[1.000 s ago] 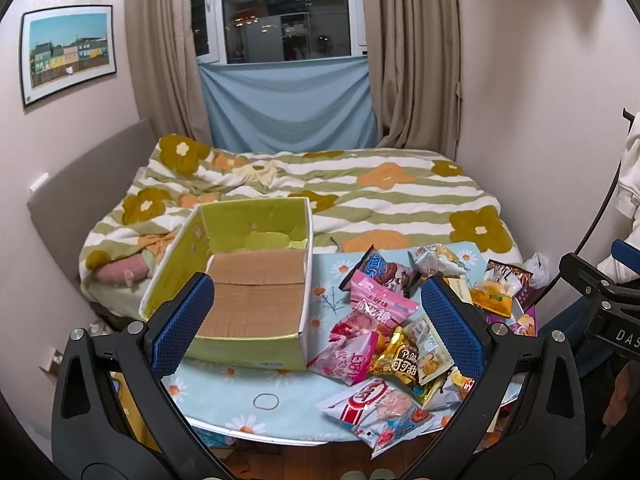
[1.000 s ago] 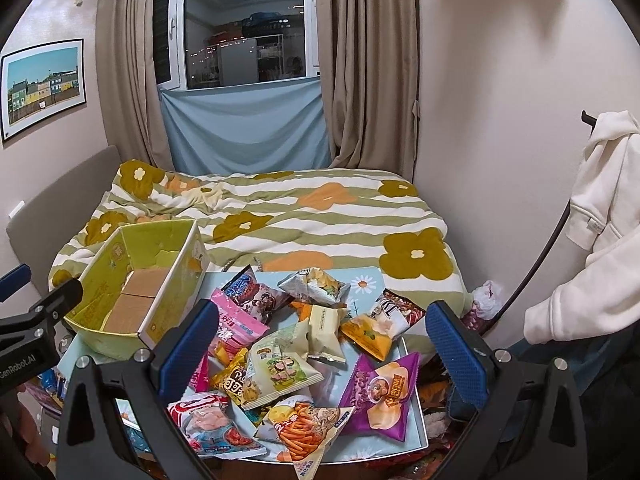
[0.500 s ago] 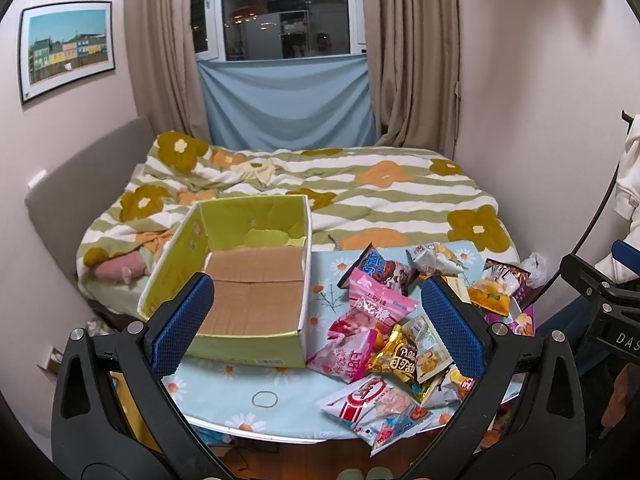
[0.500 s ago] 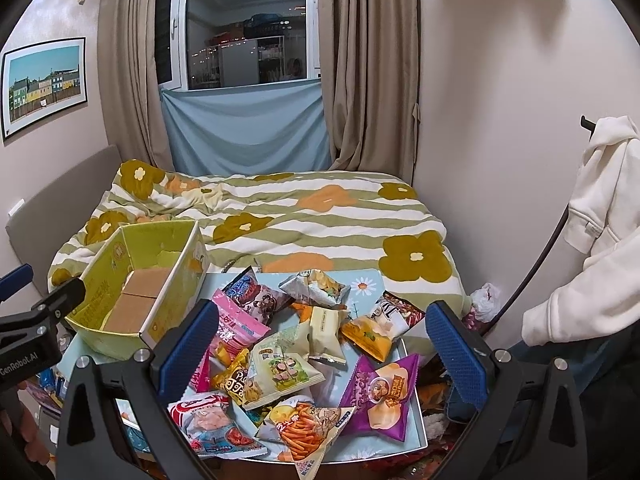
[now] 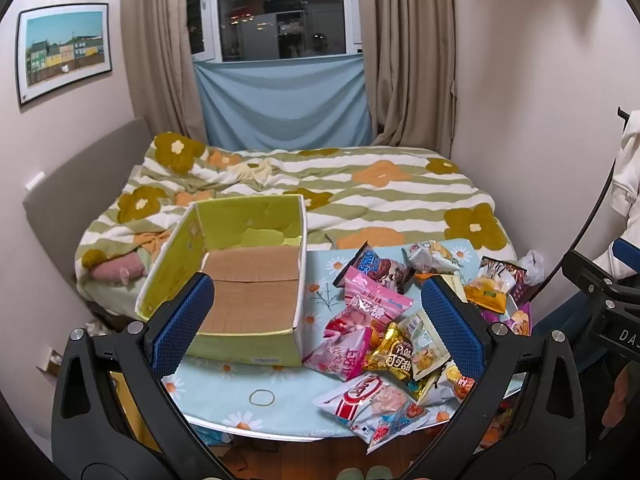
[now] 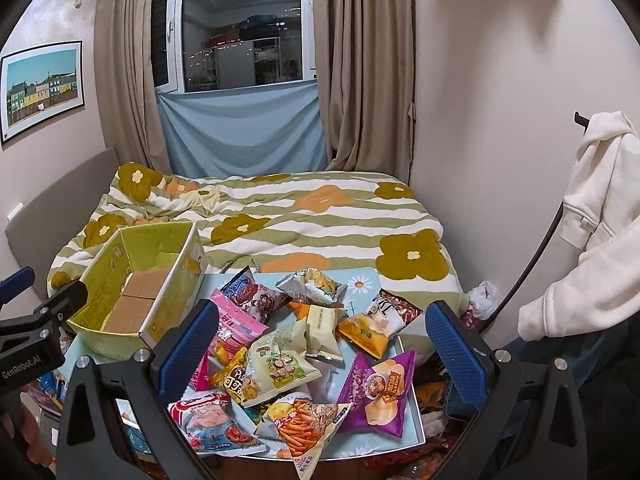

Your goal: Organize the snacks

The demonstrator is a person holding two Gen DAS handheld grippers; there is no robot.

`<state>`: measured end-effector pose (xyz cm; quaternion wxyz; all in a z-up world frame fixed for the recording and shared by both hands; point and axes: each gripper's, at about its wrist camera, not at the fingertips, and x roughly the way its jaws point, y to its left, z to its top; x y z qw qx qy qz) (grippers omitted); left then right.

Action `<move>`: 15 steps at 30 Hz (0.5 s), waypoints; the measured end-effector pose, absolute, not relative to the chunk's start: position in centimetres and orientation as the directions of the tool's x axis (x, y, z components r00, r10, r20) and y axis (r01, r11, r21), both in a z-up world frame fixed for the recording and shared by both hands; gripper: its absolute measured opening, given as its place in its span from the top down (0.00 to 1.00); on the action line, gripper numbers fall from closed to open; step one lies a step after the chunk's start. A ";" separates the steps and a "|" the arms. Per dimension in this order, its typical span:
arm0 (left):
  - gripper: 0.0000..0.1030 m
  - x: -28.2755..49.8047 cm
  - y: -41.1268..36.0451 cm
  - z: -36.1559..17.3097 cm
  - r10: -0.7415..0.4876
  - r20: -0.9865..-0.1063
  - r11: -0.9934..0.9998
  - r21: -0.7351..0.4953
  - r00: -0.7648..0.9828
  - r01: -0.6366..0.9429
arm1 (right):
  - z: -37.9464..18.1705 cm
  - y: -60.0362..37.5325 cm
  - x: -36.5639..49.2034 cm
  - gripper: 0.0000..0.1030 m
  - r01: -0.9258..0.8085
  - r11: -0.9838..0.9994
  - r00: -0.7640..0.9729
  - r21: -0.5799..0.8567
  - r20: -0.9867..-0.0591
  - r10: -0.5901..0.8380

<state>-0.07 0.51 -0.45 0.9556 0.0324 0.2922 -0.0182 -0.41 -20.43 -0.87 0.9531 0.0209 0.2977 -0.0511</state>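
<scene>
Your jaws stand wide apart on both tools, gripping nothing. Your left gripper (image 5: 318, 312) hangs above the near edge of the tabletop (image 5: 240, 384), its blue pads (image 5: 182, 322) framing the near right corner of the box and the pink packets. Your right gripper (image 6: 320, 344) hovers over the snack pile, clear of every packet.

The yellow-green cardboard box (image 5: 240, 280) sits open on the left of the tabletop, with only its brown bottom flaps showing inside. The snacks lie in a loose heap just to its right, overlapping one another: a pink packet (image 5: 370, 304) nearest the box, a gold packet (image 5: 390, 362) beside it, and a red-and-white packet (image 5: 370, 398) at the near edge. From your right camera you also see a purple chip bag (image 6: 378, 390) on the right side of the heap, an orange stick-snack bag (image 6: 300, 426) at the front edge, and a cream packet (image 6: 320, 332) in the middle.

A bed (image 6: 280, 216) with a green-striped flower quilt lies just behind the tabletop. A white hoodie (image 6: 600, 208) hangs at your right.
</scene>
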 end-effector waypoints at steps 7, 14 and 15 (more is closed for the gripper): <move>0.00 -0.1 0.6 -0.4 -0.016 -0.559 0.997 0.052 0.829 0.054 | -0.9 -20.6 -0.6 0.00 0.110 0.994 0.818 0.012 -0.569 -0.084; 0.00 -0.1 0.6 -0.2 -0.014 -0.564 0.998 0.045 0.826 0.047 | -0.6 -20.9 -0.8 0.00 0.125 0.992 0.819 0.016 -0.566 -0.094; 0.00 -0.1 0.7 -0.1 -0.019 -0.573 0.998 0.036 0.820 0.049 | -0.5 -21.1 -0.9 0.00 0.128 0.992 0.817 0.018 -0.569 -0.095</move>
